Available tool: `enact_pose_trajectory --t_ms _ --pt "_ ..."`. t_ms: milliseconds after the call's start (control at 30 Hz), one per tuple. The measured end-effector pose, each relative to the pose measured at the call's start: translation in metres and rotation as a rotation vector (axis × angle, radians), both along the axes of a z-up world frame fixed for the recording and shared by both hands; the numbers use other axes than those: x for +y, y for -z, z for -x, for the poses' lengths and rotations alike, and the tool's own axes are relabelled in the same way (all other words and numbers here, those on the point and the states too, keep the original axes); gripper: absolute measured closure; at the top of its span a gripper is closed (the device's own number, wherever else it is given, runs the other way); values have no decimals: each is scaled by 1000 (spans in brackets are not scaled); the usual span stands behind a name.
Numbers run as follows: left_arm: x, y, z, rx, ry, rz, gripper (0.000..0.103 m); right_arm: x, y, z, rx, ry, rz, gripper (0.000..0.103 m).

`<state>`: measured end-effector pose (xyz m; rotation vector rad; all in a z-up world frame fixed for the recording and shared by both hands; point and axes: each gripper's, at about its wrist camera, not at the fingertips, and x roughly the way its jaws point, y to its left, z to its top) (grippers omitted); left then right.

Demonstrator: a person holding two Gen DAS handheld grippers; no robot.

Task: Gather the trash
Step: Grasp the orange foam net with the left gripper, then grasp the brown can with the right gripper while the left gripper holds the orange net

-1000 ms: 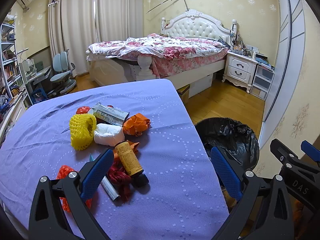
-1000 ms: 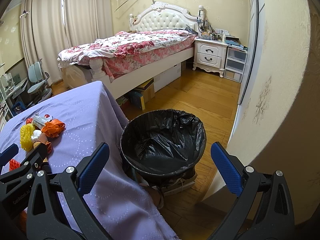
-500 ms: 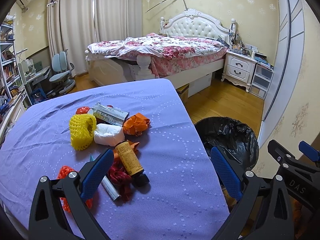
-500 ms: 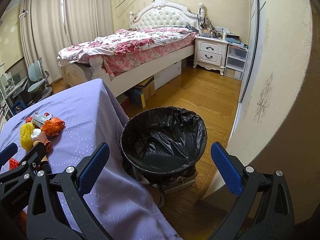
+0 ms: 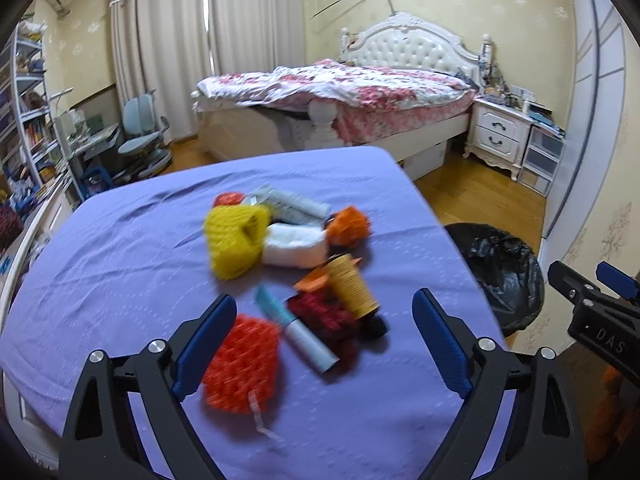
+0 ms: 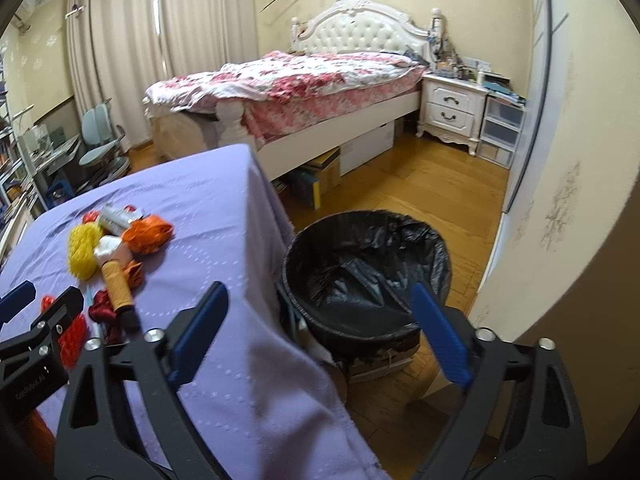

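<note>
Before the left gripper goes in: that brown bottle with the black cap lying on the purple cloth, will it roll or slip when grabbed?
The brown bottle lies on its side and looks round, so a nudge would probably roll it. Its label looks smooth, so the pads might slip. The dark red netting beside it may damp rolling that way. The left gripper is open, nothing between its jaws.

A lilac cloth with a faint dotted pattern covers the tabletop (image 5: pixel 120 264); on it lie a yellow foam net (image 5: pixel 234 240), an orange-red foam net (image 5: pixel 240 364) (blurred) and a mustard-labelled bottle (image 5: pixel 352 286); the round bin's liner (image 6: pixel 360 264) is glossy black.
</note>
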<state>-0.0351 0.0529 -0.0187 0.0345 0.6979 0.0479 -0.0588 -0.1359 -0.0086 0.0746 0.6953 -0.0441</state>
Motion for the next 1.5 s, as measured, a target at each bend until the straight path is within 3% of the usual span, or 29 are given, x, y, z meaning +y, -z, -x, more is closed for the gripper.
enact_pose_trajectory --t_ms 267,567,633,833,1067,1500 --pt "46 5 17 23 -76 13 16 31 4 -3 41 -85 -6 21" --pt "59 25 9 89 -73 29 17 42 10 -11 75 -118 -25 21" --pt "61 30 6 108 -67 42 30 43 13 -12 79 -123 -24 21" --pt "72 36 3 145 -31 89 52 50 19 -17 98 -143 -23 21" --pt "79 27 4 115 -40 108 56 66 19 -19 97 -193 -15 22" --pt "113 21 -4 96 -128 88 56 121 10 -38 101 -380 -34 48"
